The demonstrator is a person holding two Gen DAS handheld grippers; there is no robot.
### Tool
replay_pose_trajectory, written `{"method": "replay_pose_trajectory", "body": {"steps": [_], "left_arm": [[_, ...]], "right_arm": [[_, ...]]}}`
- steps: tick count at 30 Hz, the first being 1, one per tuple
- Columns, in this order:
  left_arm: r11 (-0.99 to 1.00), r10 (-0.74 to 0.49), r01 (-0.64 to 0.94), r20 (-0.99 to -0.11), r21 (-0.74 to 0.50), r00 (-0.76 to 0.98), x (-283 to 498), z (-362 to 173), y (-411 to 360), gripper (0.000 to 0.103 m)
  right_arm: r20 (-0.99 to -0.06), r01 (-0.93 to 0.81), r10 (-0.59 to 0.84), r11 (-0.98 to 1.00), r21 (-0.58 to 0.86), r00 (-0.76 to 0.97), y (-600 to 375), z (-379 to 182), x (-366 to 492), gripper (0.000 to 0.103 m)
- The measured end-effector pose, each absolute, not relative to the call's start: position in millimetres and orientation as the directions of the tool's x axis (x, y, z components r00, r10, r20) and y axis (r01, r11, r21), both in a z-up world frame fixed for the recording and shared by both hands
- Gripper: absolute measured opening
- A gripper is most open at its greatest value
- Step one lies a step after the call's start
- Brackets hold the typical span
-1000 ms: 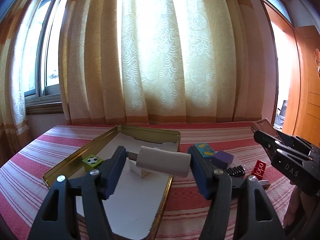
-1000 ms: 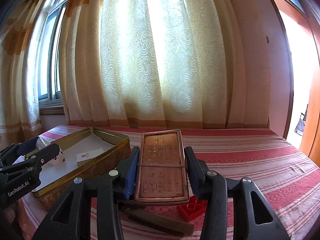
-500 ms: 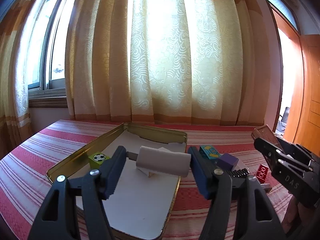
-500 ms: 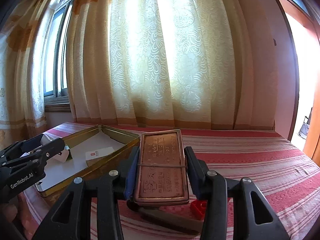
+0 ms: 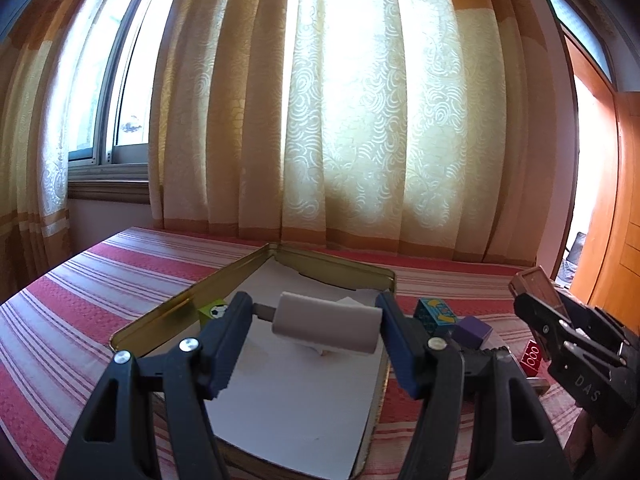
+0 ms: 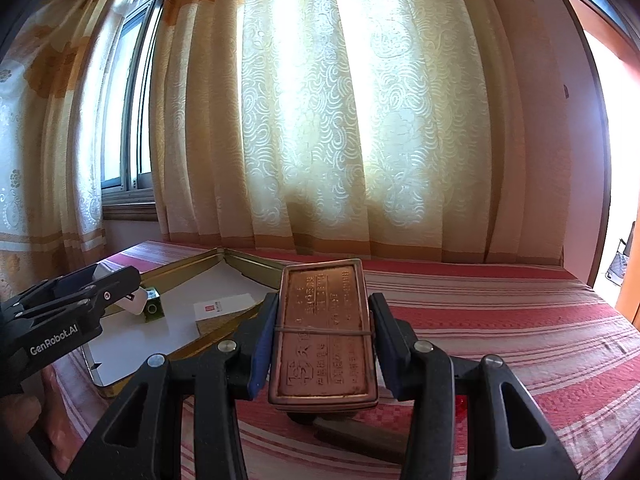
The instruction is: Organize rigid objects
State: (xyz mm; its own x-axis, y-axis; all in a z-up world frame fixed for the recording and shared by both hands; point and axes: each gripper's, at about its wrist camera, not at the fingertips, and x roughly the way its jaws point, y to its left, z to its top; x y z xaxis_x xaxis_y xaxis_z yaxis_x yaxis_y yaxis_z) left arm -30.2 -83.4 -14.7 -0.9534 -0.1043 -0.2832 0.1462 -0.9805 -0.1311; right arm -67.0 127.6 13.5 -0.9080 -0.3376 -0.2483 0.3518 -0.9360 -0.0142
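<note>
My left gripper (image 5: 316, 322) holds a pale cylinder (image 5: 326, 329) crosswise between its blue pads (image 5: 231, 338), the fingers closed onto its two ends; a short dark stub at its left end meets the left pad. The cylinder hangs above the white sheet lining the gold tin tray (image 5: 182, 306), over the tray's middle and clear of its floor. Just beyond my left finger, a green cube with a football print (image 5: 213, 312) sits inside the tray against its left wall. A small pale block shows under the cylinder, mostly hidden by it.

To the right of the tray, on the red striped cloth (image 5: 80, 288), a blue patterned cube (image 5: 434, 316) and a purple block (image 5: 474, 330) lie close together, with a red brick (image 5: 532, 358) further right, near my right gripper.

My right gripper (image 6: 322, 330) is clamped on a copper-coloured embossed tin (image 6: 322, 328), its fingers pressing the tin's long sides. A thin band runs across the tin's lid. The tin lies flat, long axis pointing away, held above the cloth to the right of the tray. Below it, a dark flat strip (image 6: 360, 438) rests on the cloth. Far behind everything hangs a patterned cream curtain (image 6: 340, 120).
</note>
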Motion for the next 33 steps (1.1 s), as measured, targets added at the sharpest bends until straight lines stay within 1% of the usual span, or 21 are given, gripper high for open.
{"method": "replay_pose_trajectory", "body": {"steps": [13,17,33], "left_arm": [[-0.978,-0.126,0.167,-0.289,-0.122,-0.949,-29,-15,-93,0.064],[-0.981,-0.102,0.147,-0.309,-0.126,-0.946,-32,-17,-97,0.064],[-0.981,-0.085,0.135,-0.321,-0.139,-0.943,-33,-18,-104,0.064]], "right_arm": [[-0.254,0.394,-0.378,-0.919,-0.016,-0.89,103,13,-66,0.047],[-0.256,0.411,-0.392,-0.912,-0.021,-0.884,93,12,-66,0.047],[-0.262,0.448,-0.426,-0.894,-0.027,-0.866,73,12,-66,0.048]]}}
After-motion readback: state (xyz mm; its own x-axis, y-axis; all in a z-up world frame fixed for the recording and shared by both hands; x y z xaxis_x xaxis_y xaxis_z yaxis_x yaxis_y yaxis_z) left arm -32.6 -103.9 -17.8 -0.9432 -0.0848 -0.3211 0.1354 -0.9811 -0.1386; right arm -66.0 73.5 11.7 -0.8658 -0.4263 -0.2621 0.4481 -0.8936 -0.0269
